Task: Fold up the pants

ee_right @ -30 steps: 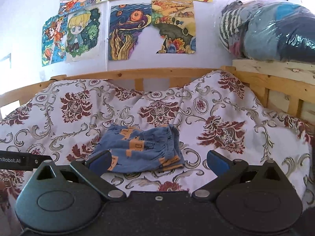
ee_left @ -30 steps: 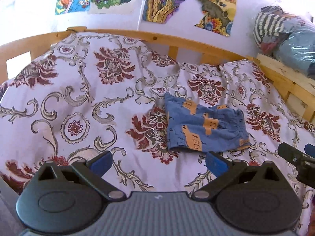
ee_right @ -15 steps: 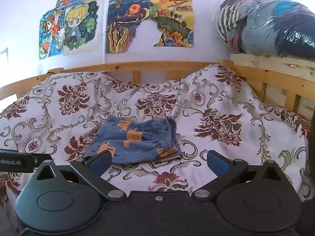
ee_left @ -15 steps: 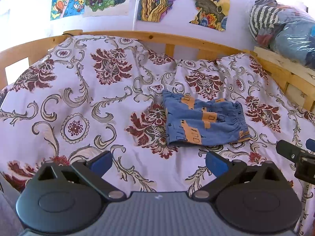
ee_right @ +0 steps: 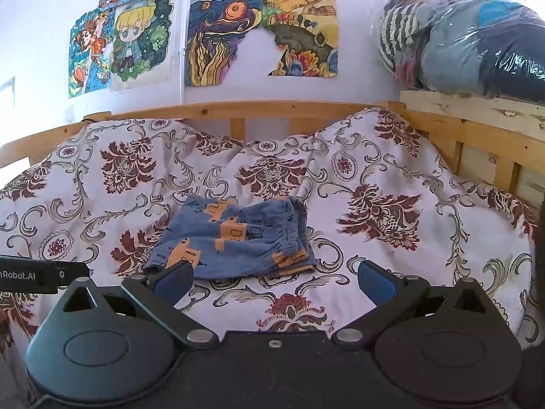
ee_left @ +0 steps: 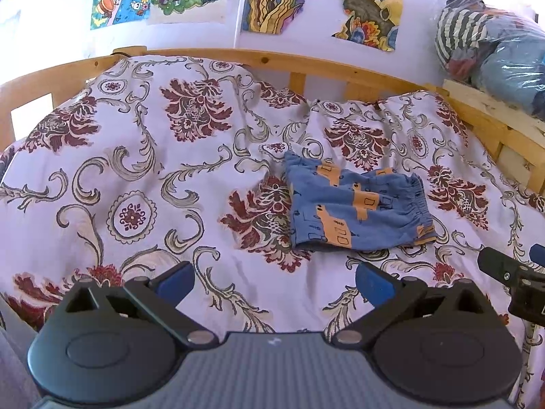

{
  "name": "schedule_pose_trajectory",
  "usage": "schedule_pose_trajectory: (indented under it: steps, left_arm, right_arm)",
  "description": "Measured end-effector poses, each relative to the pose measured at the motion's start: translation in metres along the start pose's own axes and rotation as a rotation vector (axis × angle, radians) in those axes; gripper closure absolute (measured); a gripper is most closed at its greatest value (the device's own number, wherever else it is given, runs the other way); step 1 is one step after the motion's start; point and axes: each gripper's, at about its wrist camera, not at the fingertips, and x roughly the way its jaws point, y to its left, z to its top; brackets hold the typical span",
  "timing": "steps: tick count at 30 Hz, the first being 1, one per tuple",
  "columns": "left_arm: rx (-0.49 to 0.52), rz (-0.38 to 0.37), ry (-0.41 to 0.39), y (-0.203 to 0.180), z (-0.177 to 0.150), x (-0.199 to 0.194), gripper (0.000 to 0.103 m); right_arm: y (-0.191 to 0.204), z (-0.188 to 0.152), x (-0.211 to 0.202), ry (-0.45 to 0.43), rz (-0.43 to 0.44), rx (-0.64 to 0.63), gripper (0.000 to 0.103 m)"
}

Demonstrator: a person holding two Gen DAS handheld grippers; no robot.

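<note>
A: Pants (ee_left: 357, 209), left wrist view first: a small blue folded bundle with orange print on the flowered bedspread (ee_left: 136, 170), ahead and to the right of the left gripper (ee_left: 274, 279), well apart from it. Where do the jaws stand?

B: Spread wide, nothing between them, only quilt under the gap. The long axis runs left to right, elastic waistband on the right end. The right gripper's tip (ee_left: 504, 269) pokes in at the right edge, beside that waistband end

A: Right wrist view?

B: Pants (ee_right: 235, 238) sit ahead and left of centre, close in; the right gripper (ee_right: 274, 279) has its left finger overlapping the near left corner in the picture, though I can't tell if it touches. Jaws wide apart, holding nothing. I'd judge this hand the nearer

A: Anything in the way?

B: No. Wooden bed rail (ee_right: 272, 110), wall drawings (ee_right: 259, 34) and a plastic-wrapped bundle (ee_right: 477, 41) all lie far behind
</note>
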Motion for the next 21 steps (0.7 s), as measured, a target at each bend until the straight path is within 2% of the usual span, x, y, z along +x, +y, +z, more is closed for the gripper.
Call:
schedule_pose_trajectory:
  steps: [21]
  left_arm:
    - [-0.001, 0.0, 0.003, 0.0005, -0.0007, 0.0007, 0.0]
  right_arm:
    - [0.0025, -0.0055, 0.0015, 0.009, 0.003, -0.006, 0.001]
